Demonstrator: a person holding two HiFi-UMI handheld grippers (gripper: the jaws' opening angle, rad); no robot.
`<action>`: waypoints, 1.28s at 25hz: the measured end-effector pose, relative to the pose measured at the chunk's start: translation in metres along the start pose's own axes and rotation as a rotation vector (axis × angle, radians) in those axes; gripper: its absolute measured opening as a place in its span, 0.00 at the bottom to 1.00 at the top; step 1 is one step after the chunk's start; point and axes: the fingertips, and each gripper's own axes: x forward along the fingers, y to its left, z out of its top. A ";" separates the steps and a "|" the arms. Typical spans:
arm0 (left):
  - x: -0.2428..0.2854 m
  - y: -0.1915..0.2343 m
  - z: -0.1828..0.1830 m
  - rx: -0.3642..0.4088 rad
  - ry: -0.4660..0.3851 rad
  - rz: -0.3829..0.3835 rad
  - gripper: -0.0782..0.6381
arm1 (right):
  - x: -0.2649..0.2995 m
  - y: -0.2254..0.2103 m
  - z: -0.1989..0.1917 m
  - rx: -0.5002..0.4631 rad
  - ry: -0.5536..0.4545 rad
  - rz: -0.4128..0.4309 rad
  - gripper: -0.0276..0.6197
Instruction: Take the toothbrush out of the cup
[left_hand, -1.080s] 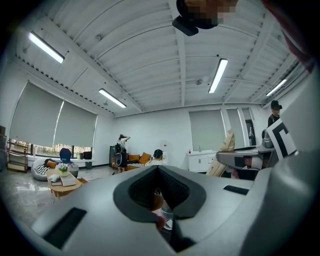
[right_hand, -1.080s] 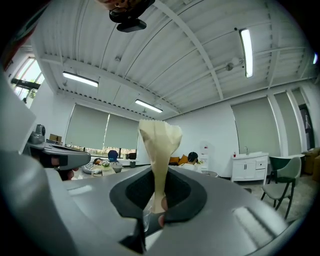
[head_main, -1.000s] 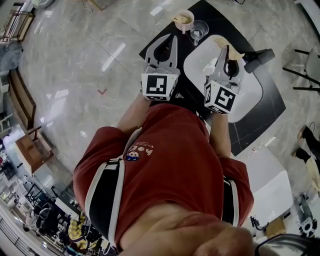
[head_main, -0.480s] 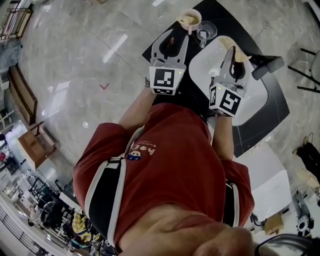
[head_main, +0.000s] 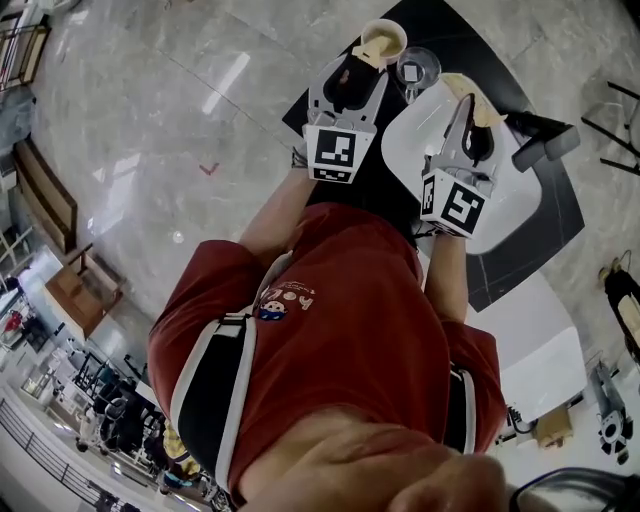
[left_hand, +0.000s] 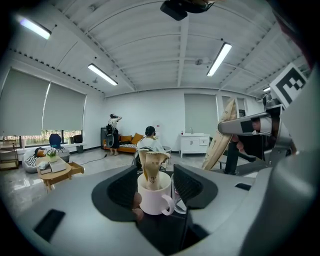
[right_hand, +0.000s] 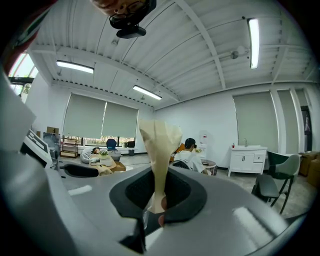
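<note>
- White cup (left_hand: 152, 197) stands on the black mat (head_main: 470, 40) between the opening jaws of the left gripper (head_main: 352, 72). The pads are clear of it, apparently poised to steady it.
- Paper-wrapped toothbrush (left_hand: 151, 167) stands upright in the cup, not yet lifted.
- Right gripper (right_hand: 159, 197) is clamped on a similar tan sleeve (right_hand: 160, 145), holding it upright.
- Dark print on the toothbrush wrapper is too small to read.

Open office lounge: orange sofa (left_hand: 127, 145); roller blinds (left_hand: 62, 107); strip lights (left_hand: 102, 74).
</note>
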 end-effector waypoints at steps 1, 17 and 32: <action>0.004 0.001 -0.002 0.000 0.005 -0.005 0.40 | 0.002 0.000 -0.002 -0.003 0.007 -0.003 0.10; 0.041 0.005 -0.001 0.019 -0.023 -0.046 0.28 | 0.021 0.004 -0.002 -0.030 0.013 -0.020 0.10; 0.016 0.009 0.034 0.053 -0.108 0.037 0.19 | 0.005 0.009 0.023 -0.021 -0.062 0.001 0.10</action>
